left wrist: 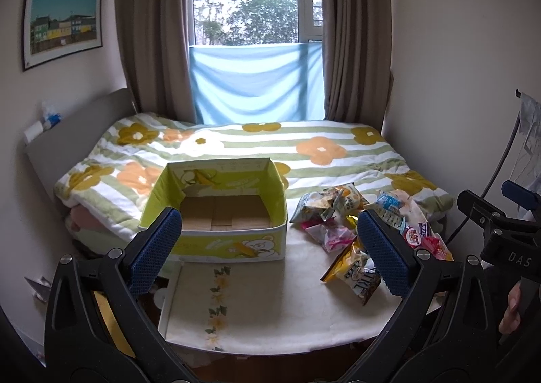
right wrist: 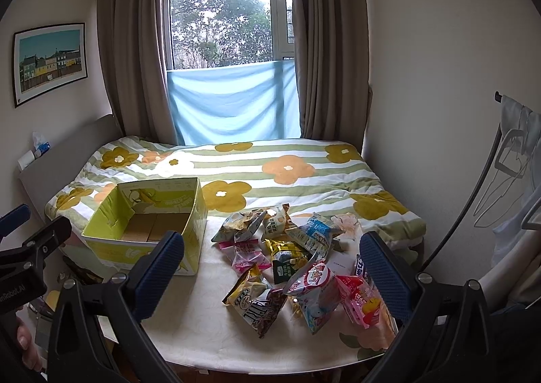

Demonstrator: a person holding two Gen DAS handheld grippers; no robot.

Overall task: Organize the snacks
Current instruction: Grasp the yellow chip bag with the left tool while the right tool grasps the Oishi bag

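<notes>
None of the snacks are sitting in the box (left wrist: 216, 200) yet, so we are looking at a job that is barely starting: its cardboard floor is showing bare in both wrist views, and the whole heap of snack packets (right wrist: 287, 261) is lying loose on the white table (right wrist: 209, 325), just to the right of the box and not touching it as far as we can tell. We are counting roughly a dozen packets, though several are overlapping and we cannot fix the number. The gold-and-black bag (right wrist: 253, 301) is lying nearest to us at the front of the heap, with a pink packet (right wrist: 358, 301) and a pale blue one (right wrist: 318, 305) beside it, and more bags are piling up behind toward the flowered quilt (right wrist: 287, 166). We are holding the left gripper (left wrist: 267, 254) above the table's near edge with its jaws spread wide and nothing between them, framing the box's near right corner. We are holding the right gripper (right wrist: 270, 268) the same way, wide open and empty, hovering over the heap. Everything is remaining to be done, in our judgement: each packet is waiting to be lifted and set in the box, and the right gripper seems better placed to begin, with the front bag the easiest first pick.
</notes>
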